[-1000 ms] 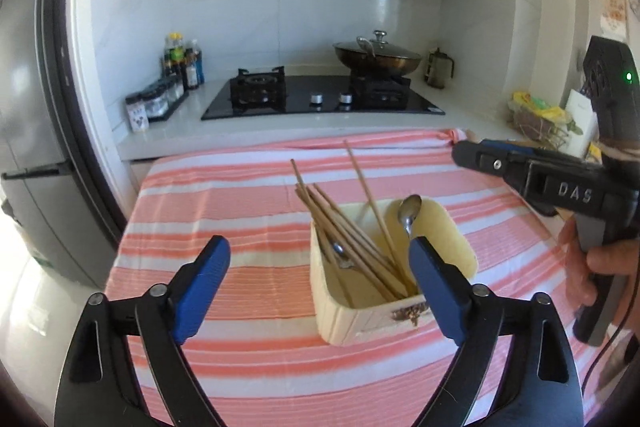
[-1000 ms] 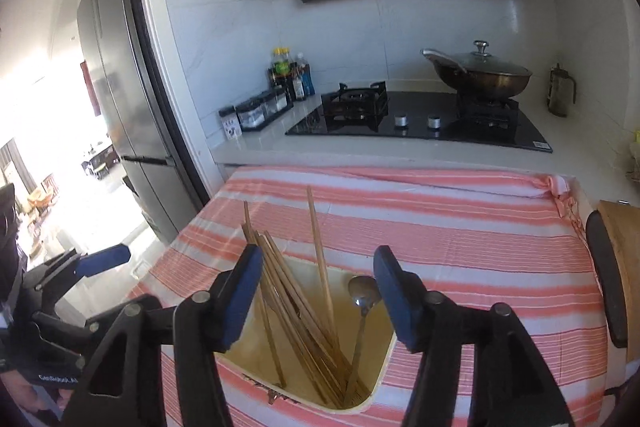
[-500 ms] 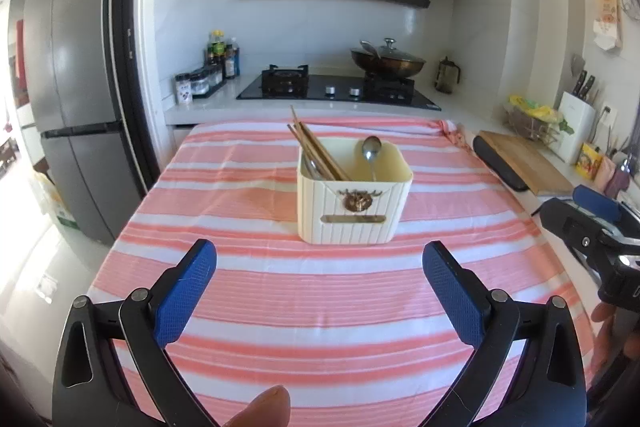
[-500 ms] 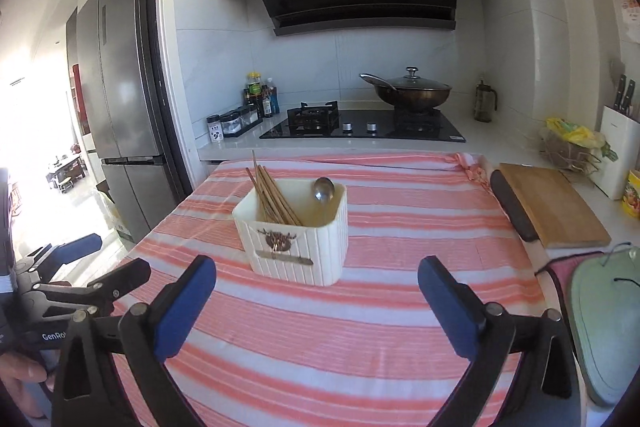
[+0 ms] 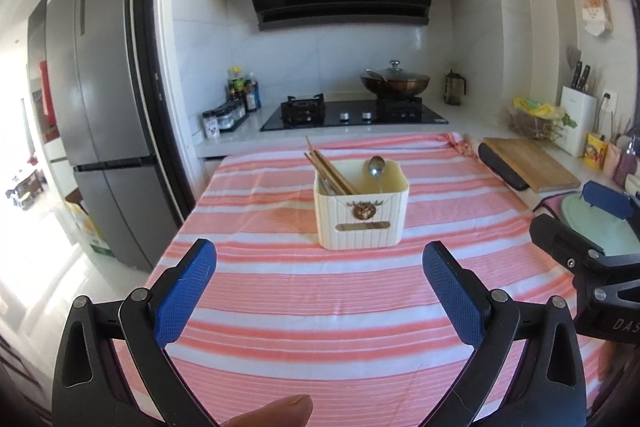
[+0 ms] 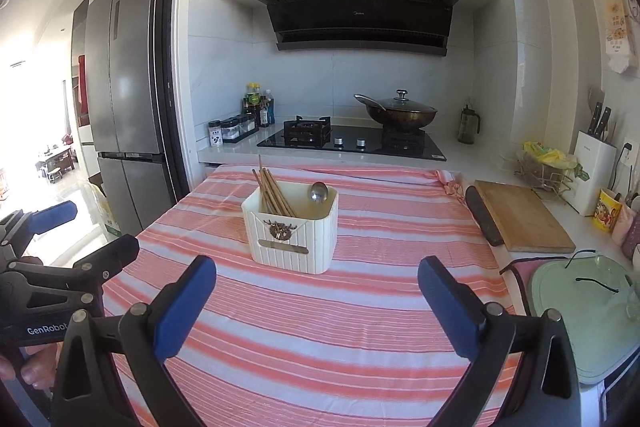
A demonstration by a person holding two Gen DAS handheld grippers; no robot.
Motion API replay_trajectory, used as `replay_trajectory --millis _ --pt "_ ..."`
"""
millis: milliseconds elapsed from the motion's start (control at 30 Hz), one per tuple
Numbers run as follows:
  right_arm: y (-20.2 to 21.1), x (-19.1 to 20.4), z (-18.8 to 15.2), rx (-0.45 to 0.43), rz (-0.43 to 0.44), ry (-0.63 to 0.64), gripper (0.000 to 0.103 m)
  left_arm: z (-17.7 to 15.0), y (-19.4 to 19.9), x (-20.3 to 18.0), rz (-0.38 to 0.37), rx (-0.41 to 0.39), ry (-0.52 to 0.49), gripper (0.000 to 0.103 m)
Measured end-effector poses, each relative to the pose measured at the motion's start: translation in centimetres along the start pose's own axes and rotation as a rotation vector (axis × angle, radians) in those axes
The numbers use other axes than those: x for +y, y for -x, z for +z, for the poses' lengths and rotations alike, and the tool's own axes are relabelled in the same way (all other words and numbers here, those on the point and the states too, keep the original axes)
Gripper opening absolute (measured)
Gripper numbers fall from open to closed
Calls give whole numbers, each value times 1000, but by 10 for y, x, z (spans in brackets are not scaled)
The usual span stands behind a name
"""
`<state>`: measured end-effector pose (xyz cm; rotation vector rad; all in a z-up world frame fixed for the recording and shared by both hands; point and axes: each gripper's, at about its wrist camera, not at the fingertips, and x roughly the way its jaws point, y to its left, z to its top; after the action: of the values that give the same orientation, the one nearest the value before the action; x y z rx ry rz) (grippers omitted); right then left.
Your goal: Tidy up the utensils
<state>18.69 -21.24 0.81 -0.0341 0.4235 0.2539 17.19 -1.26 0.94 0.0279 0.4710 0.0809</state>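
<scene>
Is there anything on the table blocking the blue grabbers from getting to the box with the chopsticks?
No. Only bare striped tablecloth lies between the left gripper, the right gripper and the box. Both are open and empty.

- Tablecloth (image 5: pixel 320 307): salmon-pink and white horizontal stripes, thin darker lines between the bands.
- Utensil holder (image 5: pixel 362 211): cream, vertically ribbed, with a bronze emblem and a tan label strip on its front.
- Chopsticks (image 5: pixel 328 169): brown wood.
- Spoon (image 5: pixel 376 165): silver metal.
- Left gripper (image 5: pixel 320 291): black frame, blue textured pads.
- Right gripper (image 6: pixel 316 299): black frame, blue pads.
- Cutting board (image 6: pixel 520 219): light brown wood with a black edge.
- Range hood (image 6: pixel 360 17): glossy black.
- Refrigerator (image 5: pixel 104 99): grey.
- Wok (image 6: pixel 402 115): dark bronze, under a glass lid.
</scene>
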Motion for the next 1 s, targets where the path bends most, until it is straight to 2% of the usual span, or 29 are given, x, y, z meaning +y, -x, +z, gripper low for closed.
replay_trajectory --millis 233,533,1000 --pt "17 8 1 -15 -6 24 103 1 15 4 20 -17 19 103" --pt "31 20 2 -15 20 45 103 2 27 7 10 -20 32 103" --pt "48 33 5 -27 50 66 103 5 41 16 37 -24 40 103"
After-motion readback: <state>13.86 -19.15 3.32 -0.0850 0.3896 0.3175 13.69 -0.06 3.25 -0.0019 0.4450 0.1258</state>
